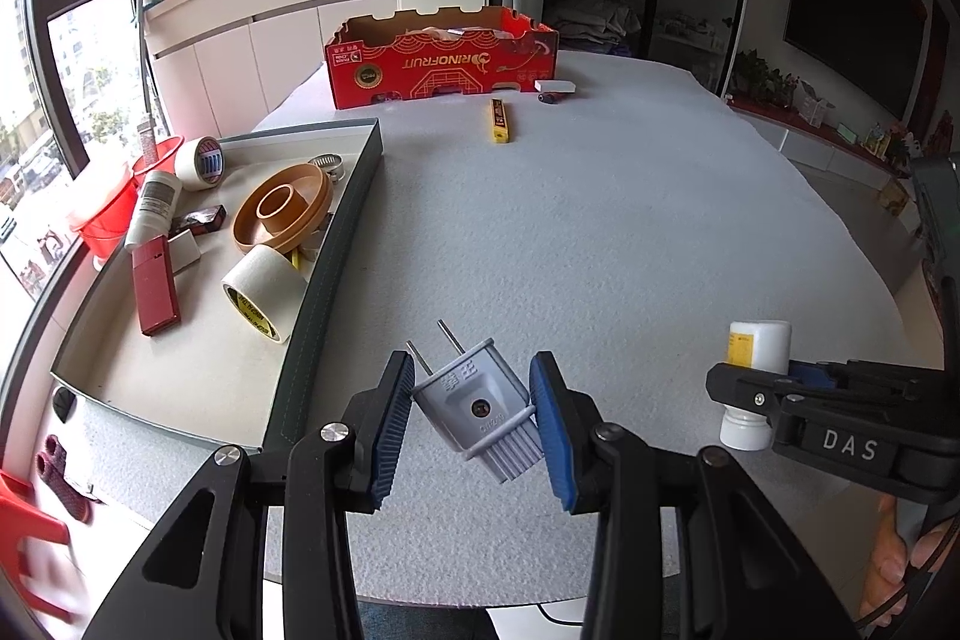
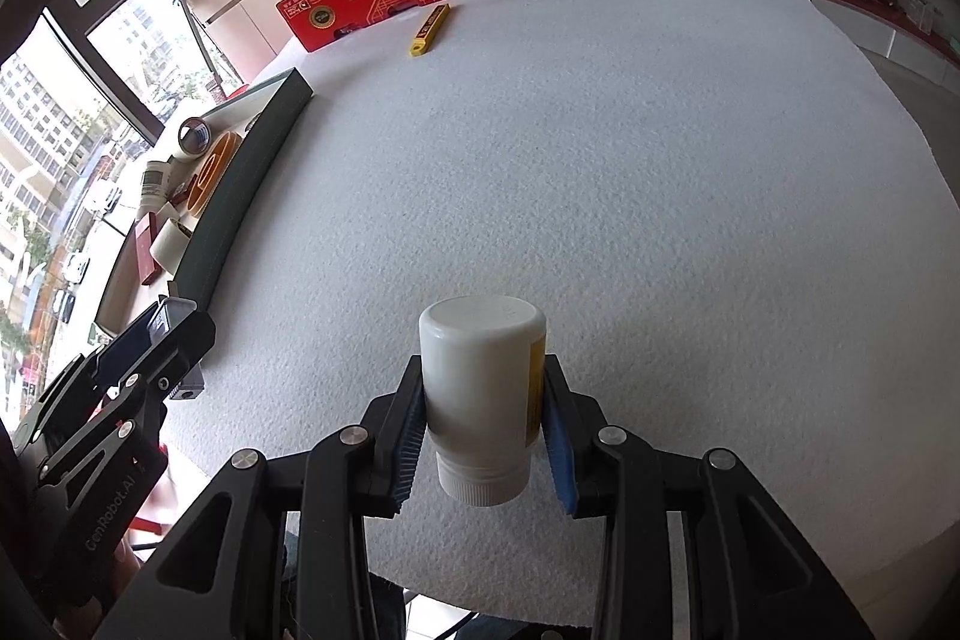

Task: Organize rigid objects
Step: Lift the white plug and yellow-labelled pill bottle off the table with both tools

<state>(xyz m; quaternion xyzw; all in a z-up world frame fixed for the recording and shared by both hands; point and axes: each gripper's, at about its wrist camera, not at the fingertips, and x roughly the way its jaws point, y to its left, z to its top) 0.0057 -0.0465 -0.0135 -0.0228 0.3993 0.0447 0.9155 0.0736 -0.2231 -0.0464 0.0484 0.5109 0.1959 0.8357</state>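
While the left tool (image 1: 474,415) clamps a grey plug (image 1: 480,409), the right tool (image 2: 485,424), marked "DAS", grips a white bottle (image 2: 480,394).

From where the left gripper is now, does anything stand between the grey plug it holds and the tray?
Only the tray's own dark wall. The left gripper holds the grey plug just right of it; the plug must pass above it.

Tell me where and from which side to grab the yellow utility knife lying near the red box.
Grip the yellow utility knife across its narrow width at mid-length, coming down from above. It lies flat and alone on the table cover, its long axis pointing toward the red box, so the long sides are probably free for the jaws.
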